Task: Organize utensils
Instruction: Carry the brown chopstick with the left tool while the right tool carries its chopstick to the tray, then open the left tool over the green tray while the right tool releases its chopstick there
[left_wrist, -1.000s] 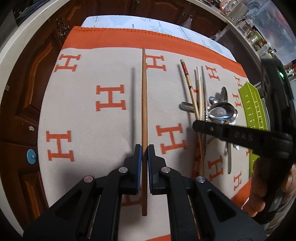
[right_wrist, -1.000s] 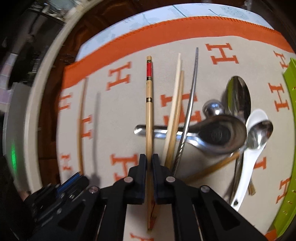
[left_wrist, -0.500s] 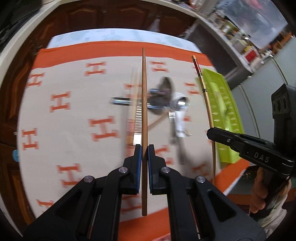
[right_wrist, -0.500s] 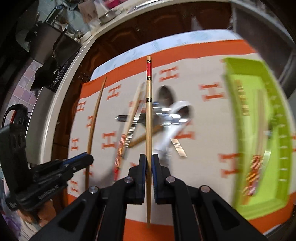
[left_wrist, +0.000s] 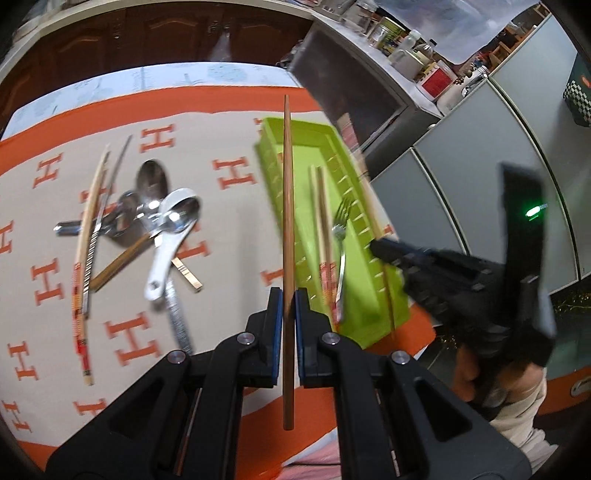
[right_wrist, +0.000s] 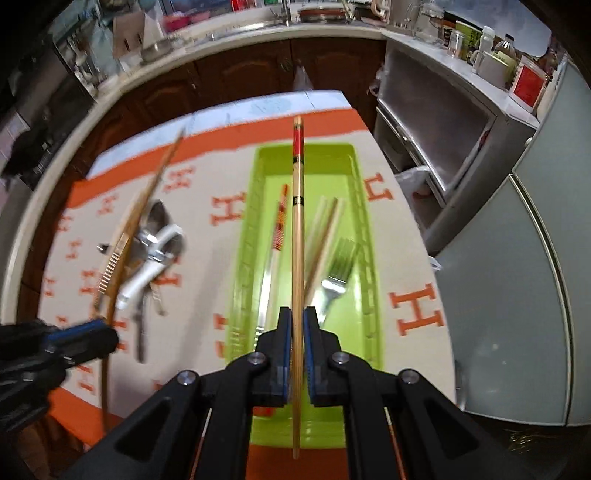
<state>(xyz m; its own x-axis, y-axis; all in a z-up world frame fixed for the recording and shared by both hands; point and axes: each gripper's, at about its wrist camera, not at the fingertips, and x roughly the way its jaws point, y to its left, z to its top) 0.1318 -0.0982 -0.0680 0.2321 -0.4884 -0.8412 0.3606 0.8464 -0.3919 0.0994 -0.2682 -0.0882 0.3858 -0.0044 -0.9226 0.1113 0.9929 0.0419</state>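
Note:
My left gripper (left_wrist: 289, 295) is shut on a plain brown chopstick (left_wrist: 288, 192), held in the air over the left edge of the green tray (left_wrist: 369, 280). My right gripper (right_wrist: 296, 317) is shut on a pale chopstick with a red band (right_wrist: 297, 229), lengthwise above the green tray (right_wrist: 364, 221). Inside the tray lie a fork (right_wrist: 334, 277) and several chopsticks (right_wrist: 275, 236). A pile of spoons (left_wrist: 166, 221) and chopsticks (left_wrist: 88, 229) rests on the cloth to the left. The right gripper also shows in the left wrist view (left_wrist: 380, 245).
The table wears a beige cloth with orange H marks (left_wrist: 229, 173) and an orange border. Dark wooden cabinets (right_wrist: 240, 74) stand behind, a grey cabinet (right_wrist: 517, 258) and a metal shelf unit (right_wrist: 436, 122) to the right. A hand (left_wrist: 469, 376) holds the right gripper.
Both grippers have carried their chopsticks rightward from over the cloth and the utensil pile to the green tray. Each stays shut on its chopstick.

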